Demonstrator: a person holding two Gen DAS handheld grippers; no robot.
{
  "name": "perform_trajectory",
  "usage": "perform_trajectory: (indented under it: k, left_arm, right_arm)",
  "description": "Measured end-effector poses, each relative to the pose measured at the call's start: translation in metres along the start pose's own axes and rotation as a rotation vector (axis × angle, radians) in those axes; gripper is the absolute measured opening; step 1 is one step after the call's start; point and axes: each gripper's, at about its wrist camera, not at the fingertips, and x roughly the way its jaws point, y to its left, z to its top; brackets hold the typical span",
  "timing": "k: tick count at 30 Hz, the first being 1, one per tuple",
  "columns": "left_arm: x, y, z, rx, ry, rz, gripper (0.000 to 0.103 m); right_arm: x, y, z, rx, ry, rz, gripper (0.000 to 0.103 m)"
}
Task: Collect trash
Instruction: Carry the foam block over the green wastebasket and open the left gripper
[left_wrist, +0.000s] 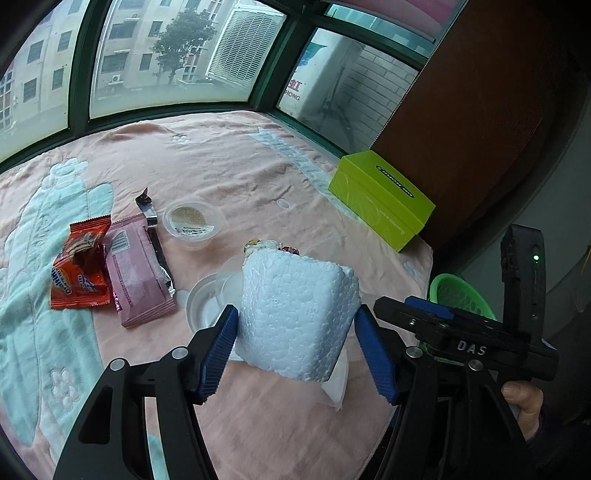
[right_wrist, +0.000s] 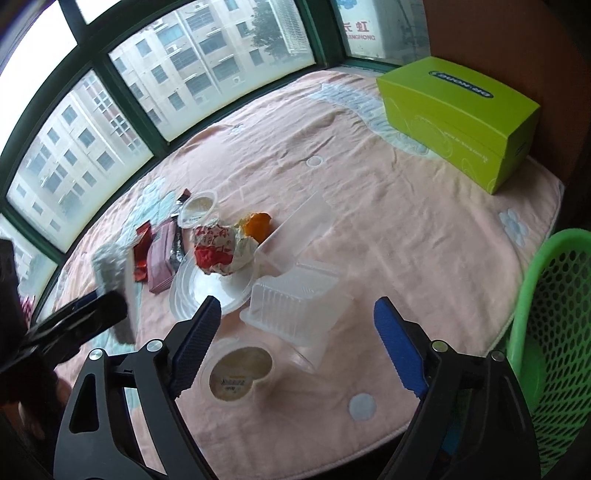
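Note:
My left gripper (left_wrist: 295, 350) is shut on a white foam block (left_wrist: 295, 314) and holds it above the pink blanket (left_wrist: 240, 155); the block also shows blurred in the right wrist view (right_wrist: 109, 269). My right gripper (right_wrist: 295, 350) is open and empty above a small round plastic cup (right_wrist: 240, 373) and next to a clear ribbed plastic tray (right_wrist: 295, 299). Further off lie a crumpled paper wrapper (right_wrist: 221, 251) on a clear lid (right_wrist: 207, 291), an orange peel (right_wrist: 258, 223), an orange snack bag (left_wrist: 79, 273), a pink wrapper (left_wrist: 138, 273) and another round cup (left_wrist: 194, 221).
A green mesh basket (right_wrist: 554, 332) stands off the blanket's right edge, also seen in the left wrist view (left_wrist: 461, 299). A lime green tissue box (right_wrist: 461, 118) sits at the far right by a brown board. Windows run along the far side.

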Motion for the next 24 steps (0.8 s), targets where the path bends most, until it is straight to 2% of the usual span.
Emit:
perform_trajectory:
  k: [7,10,12,18,24]
  left_arm:
    - [0.002,0.003,-0.005,-0.013,0.01,-0.011,0.063]
    - [0.003,0.001,-0.007,-0.015,0.013,-0.017,0.063]
    - [0.002,0.0,-0.008,-0.013,0.013,-0.021,0.063]
    - [-0.001,-0.011,-0.011,-0.007,0.008,-0.023,0.063]
    - [-0.009,-0.029,-0.012,0.016,-0.008,-0.032,0.063]
  right_arm:
    - [0.024,0.002,0.002,0.025,0.043,-0.068,0.07]
    - [0.024,0.001,0.001,0.03,0.044,-0.058,0.062]
    - [0.021,0.001,0.0,0.027,0.037,-0.04,0.051]
    - [0.002,-0.003,-0.003,0.021,-0.01,0.008,0.051]
    - [-0.035,-0.013,-0.009,0.004,-0.074,0.043,0.051]
